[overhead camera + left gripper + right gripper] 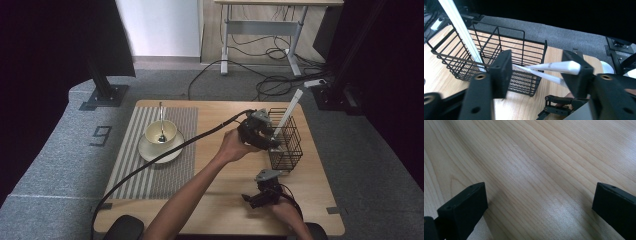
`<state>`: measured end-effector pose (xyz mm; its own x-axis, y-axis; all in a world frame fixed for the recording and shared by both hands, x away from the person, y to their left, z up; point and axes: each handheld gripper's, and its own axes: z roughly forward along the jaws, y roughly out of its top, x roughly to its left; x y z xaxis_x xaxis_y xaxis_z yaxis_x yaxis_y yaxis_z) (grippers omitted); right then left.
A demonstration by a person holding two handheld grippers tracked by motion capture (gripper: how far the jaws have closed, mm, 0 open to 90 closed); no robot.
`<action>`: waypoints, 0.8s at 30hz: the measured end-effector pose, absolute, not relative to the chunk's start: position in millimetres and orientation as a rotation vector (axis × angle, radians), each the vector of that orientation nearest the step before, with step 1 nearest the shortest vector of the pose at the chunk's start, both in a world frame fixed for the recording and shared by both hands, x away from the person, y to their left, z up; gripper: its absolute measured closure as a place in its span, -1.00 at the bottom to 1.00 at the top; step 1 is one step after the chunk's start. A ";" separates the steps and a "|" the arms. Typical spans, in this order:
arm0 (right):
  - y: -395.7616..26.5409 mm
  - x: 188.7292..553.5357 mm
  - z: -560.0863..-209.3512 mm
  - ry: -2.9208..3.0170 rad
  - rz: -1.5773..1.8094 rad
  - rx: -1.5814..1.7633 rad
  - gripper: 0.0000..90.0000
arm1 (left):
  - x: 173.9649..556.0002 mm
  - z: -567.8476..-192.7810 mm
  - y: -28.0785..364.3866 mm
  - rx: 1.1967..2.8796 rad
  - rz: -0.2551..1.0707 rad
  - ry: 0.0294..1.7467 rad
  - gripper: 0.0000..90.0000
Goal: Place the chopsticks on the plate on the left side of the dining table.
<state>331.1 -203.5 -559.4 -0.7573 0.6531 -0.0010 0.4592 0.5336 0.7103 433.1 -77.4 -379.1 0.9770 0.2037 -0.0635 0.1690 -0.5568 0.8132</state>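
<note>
Now two hand-held grippers are working over a wooden counter [210, 200]. The left hand-held gripper [272, 143] is reaching across to one black wire basket [286, 145] near the counter's right edge. In the left gripper view, its jaws are standing partly apart just outside the basket's near wall, and two white sticks [554, 70] are crossing the gap between them. One stick's thick end is touching the right jaw's inner face; the thin ends are running past the left jaw toward the basket. Whether the pads are pressing both sticks or merely flanking them cannot be told, since the left jaw is appearing to stand clear of them. One more long white stick [461, 30] is leaning upright inside the basket, its top sticking out well above the rim.

The right hand-held gripper [254, 199] is resting low near the counter's front edge, well apart from the basket. Its jaws are spread wide over bare wood, with nothing between them.

On the left, one striped placemat [150, 175] is carrying one saucer [150, 152], one cream cup [161, 131] on it, and one spoon [161, 120] standing in the cup.
</note>
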 end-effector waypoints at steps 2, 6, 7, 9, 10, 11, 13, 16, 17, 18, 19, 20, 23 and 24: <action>-203.5 331.0 -559.4 2.508 1.045 0.933 -1.00 | 432.9 -381.5 -78.6 2.182 0.053 0.250 0.11; -203.6 331.1 -559.4 2.507 1.045 0.930 -1.00 | 432.9 -383.5 -80.0 2.177 0.059 0.243 0.24; -203.6 331.1 -559.4 2.507 1.045 0.930 -1.00 | 433.1 -383.5 -80.3 2.173 0.058 0.240 0.27; -203.6 331.1 -559.4 2.507 1.045 0.931 -1.00 | 433.2 -383.0 -80.6 2.165 0.061 0.238 0.34; -203.5 330.9 -559.3 2.508 1.045 0.934 -1.00 | 433.2 -382.7 -80.7 2.163 0.062 0.237 0.37; -203.5 330.9 -559.3 2.508 1.044 0.934 -1.00 | 433.4 -382.3 -80.7 2.162 0.060 0.238 0.42; -203.6 330.9 -559.3 2.509 1.045 0.932 -1.00 | 433.4 -382.2 -80.8 2.157 0.064 0.240 0.45; -203.5 330.8 -559.2 2.509 1.045 0.935 -1.00 | 434.2 -381.1 -80.6 2.146 0.072 0.245 0.60; -203.5 330.8 -559.2 2.509 1.045 0.935 -1.00 | 434.2 -381.1 -80.6 2.146 0.072 0.245 0.66; -203.3 330.7 -559.2 2.510 1.046 0.934 -1.00 | 434.6 -380.6 -80.5 2.139 0.070 0.248 0.70; -203.3 330.7 -559.2 2.510 1.046 0.934 -1.00 | 434.6 -380.6 -80.5 2.139 0.070 0.248 0.74; -203.4 330.8 -559.2 2.510 1.046 0.931 -1.00 | 434.6 -380.6 -80.7 2.137 0.075 0.249 0.78; -203.3 330.6 -559.2 2.510 1.045 0.935 -1.00 | 434.0 -380.0 -80.6 2.144 0.114 0.248 0.82; -203.3 330.6 -559.2 2.510 1.045 0.935 -1.00 | 434.0 -380.0 -80.6 2.144 0.114 0.248 0.84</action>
